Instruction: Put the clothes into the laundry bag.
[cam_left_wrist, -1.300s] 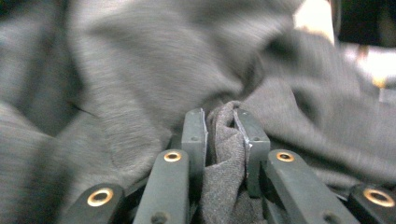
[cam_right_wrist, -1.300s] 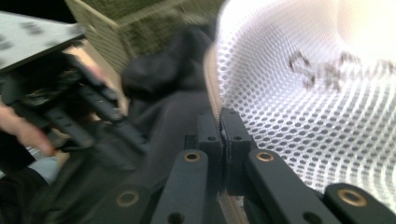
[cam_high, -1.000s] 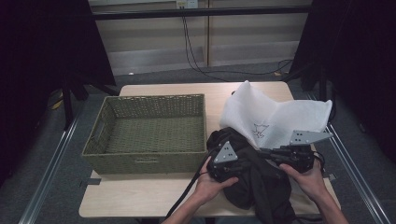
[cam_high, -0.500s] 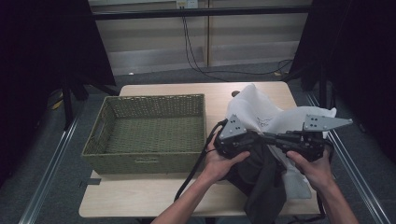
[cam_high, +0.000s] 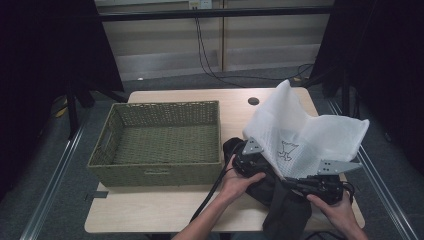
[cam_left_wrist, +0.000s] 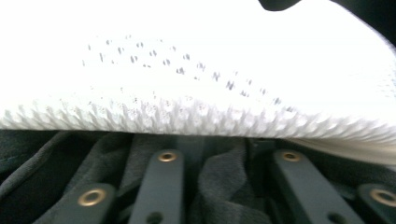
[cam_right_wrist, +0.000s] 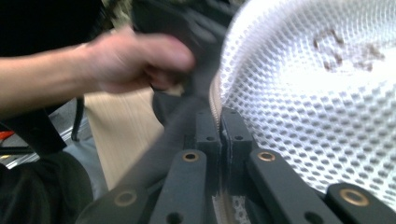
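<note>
Although the room is dark at 9 and 3 o'clock, the wooden table (cam_high: 165, 215) is well lit, bare and smooth. An empty woven basket (cam_high: 155, 172) stands at 9 o'clock. At 4 o'clock, by the edge, is the white mesh bag (cam_high: 300, 135): light, floppy, easy to snag, so best taken at its firmer zipper edge. Below it is the dark garment (cam_high: 287, 215), soft and limp, probably best gathered in a bunch. The right gripper (cam_right_wrist: 219, 121) is clamped on the zipper edge. The left gripper (cam_high: 252, 160) has just been opening with dark cloth between its jaws; the mesh hides its tips, so I cannot tell its grip.
</note>
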